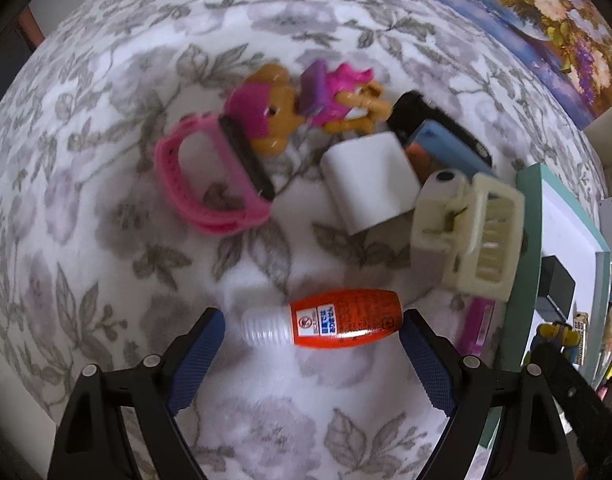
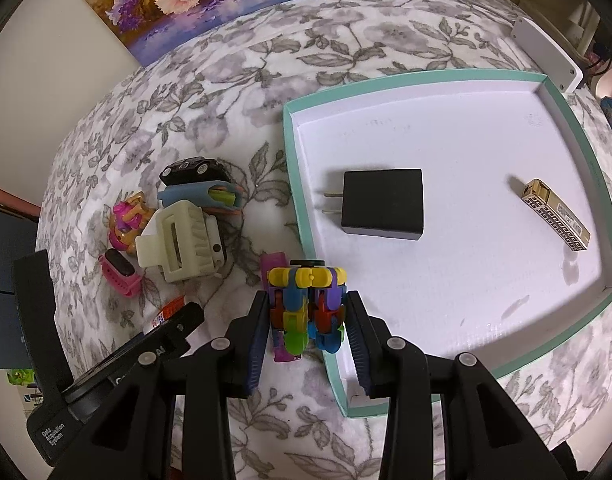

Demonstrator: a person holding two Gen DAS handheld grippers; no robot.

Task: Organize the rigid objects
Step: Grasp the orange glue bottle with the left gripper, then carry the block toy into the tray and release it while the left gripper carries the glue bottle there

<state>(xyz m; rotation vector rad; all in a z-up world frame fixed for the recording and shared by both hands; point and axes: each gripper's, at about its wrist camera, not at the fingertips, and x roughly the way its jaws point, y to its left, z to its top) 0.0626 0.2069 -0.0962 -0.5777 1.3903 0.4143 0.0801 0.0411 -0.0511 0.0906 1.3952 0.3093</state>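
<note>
Multicolored link toy [image 2: 306, 308] in right claw [image 2: 308, 344]

Glossy plastic orange bottle [image 1: 342, 322], matt black charger [image 2: 382, 204], soft printed cloth [image 1: 105, 240]

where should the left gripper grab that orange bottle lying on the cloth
Grip the orange bottle across its wide labelled body, coming straight down from above. It lies on its side, white cap pointing left, lengthwise between the open left gripper fingers; turning the wrist a quarter turn would likely span the body, not the ends.
</note>
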